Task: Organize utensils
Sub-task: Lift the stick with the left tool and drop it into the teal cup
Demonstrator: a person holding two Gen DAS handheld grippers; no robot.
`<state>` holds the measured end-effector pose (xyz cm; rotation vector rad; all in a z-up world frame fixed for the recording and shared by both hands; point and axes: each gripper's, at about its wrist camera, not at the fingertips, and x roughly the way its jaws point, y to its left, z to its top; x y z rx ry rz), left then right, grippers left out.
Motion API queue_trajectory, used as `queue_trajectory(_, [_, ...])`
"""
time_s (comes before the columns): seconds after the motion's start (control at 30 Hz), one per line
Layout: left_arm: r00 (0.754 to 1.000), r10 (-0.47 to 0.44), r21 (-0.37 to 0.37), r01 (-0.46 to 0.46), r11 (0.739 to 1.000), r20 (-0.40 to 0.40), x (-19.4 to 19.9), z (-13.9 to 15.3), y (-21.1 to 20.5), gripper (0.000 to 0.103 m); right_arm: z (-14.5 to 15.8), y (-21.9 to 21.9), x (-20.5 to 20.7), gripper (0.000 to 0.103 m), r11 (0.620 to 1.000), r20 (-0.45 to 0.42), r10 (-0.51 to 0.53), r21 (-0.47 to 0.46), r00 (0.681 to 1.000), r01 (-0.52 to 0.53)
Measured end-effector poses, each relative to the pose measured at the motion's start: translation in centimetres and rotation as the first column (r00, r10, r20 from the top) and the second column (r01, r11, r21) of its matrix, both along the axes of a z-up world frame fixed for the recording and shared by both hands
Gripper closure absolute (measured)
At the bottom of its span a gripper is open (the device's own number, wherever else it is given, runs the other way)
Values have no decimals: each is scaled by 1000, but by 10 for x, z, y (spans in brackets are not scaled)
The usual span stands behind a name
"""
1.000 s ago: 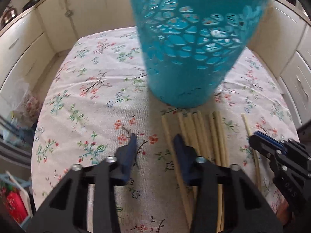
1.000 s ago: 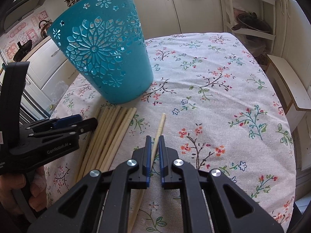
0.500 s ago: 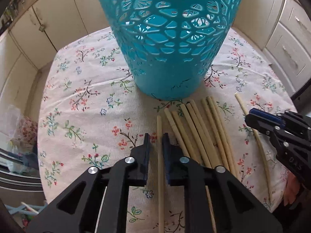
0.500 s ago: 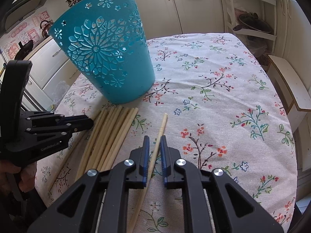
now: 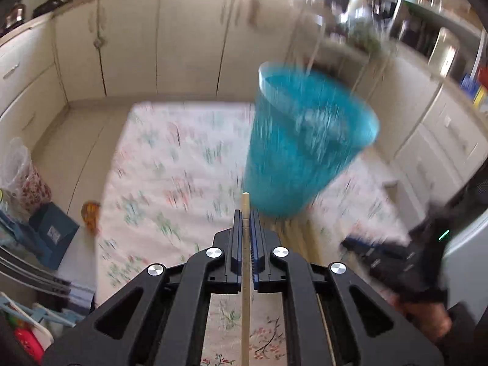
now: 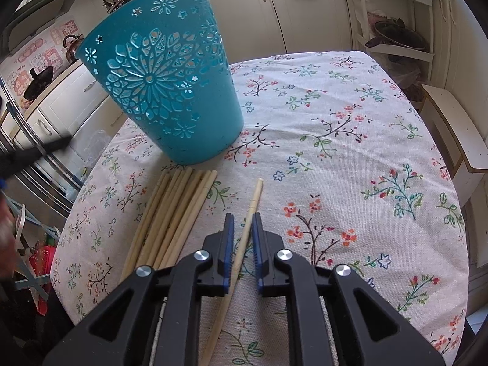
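Left gripper (image 5: 245, 224) clamped on single chopstick (image 5: 245, 262), lifted off table since half second ago; lower end cut off by frame. Left view motion-blurred: teal basket (image 5: 305, 149) smeared, cutouts unreadable. Right gripper (image 6: 243, 238) jaws slightly apart, straddling lone chopstick (image 6: 248, 222) on floral tablecloth (image 6: 350, 140), gap wider than before. Chopstick bundle (image 6: 170, 213) beside basket, near ends hidden under gripper.

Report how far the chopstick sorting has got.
Done: nothing can be confirmed inside the teal basket; its inside is blurred. In hand: the left gripper is shut on one chopstick, raised in front of the basket. The right gripper straddles the lone chopstick on the floral tablecloth, jaws not closed on it. Left: that one and the chopstick bundle beside the basket.
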<state>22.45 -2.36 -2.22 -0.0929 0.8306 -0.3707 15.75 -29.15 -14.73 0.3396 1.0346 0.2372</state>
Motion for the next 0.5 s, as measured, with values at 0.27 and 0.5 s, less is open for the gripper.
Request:
queue_trajectory(0.27, [955,83,-262,-5,965,285,12,109,7,98,0,1,0,88,1000,2,4,3,1000,-4])
queue_trajectory(0.5, [875,216,-354,-55,934,434,52,140,-33,98,0,0,2,86,1000,4,11,14,1000,-11])
